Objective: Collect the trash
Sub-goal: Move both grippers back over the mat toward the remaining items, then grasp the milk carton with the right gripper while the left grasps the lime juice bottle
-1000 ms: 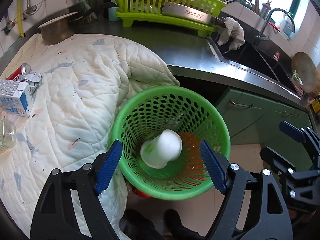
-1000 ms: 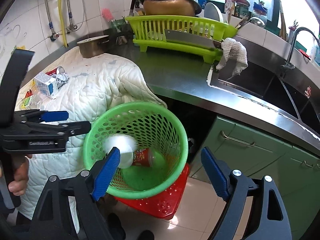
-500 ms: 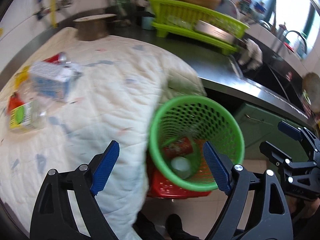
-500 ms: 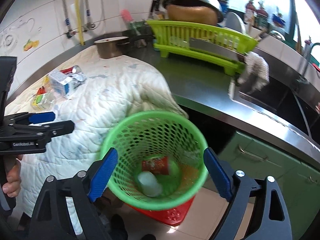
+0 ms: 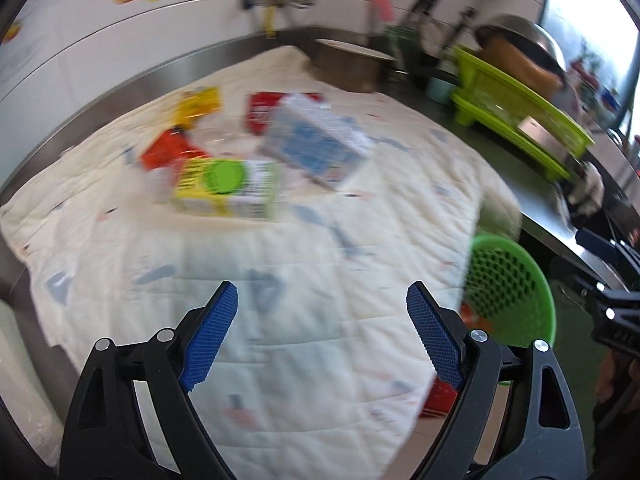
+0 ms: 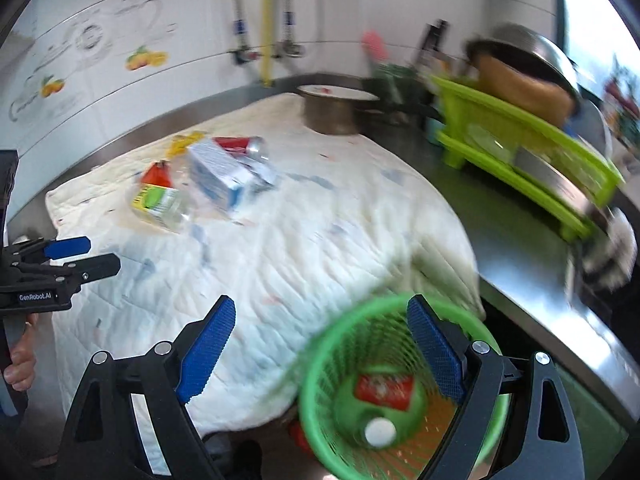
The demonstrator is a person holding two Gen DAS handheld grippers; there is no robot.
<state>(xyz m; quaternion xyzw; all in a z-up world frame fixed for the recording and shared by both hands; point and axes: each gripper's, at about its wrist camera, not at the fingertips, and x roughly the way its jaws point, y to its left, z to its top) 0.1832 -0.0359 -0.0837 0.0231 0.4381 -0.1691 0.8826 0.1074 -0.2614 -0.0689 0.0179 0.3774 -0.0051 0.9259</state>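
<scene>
**Quilt-covered kitchen counter, trash at its back edge**

A white tiled wall (image 6: 120,60) with fruit decals and pipes backs a steel counter (image 6: 520,264) that runs to the right. A cream quilted cloth (image 5: 280,280) covers the counter's left stretch and drapes over its front edge. A lime dish rack (image 6: 520,152) stands at the counter's right end, a metal pot (image 6: 332,114) near the back edge.

Below the front edge sits the green mesh basket (image 6: 320,420), holding a red wrapper and a white cup.

Toward the cloth's back-left corner lie a blue-white carton (image 5: 316,146), a yellow-green labelled bottle (image 5: 228,188), a red can (image 6: 240,145) and small wrappers, blurred.

The left gripper (image 5: 322,336) and right gripper (image 6: 320,340) both stand wide apart, holding nothing.
</scene>
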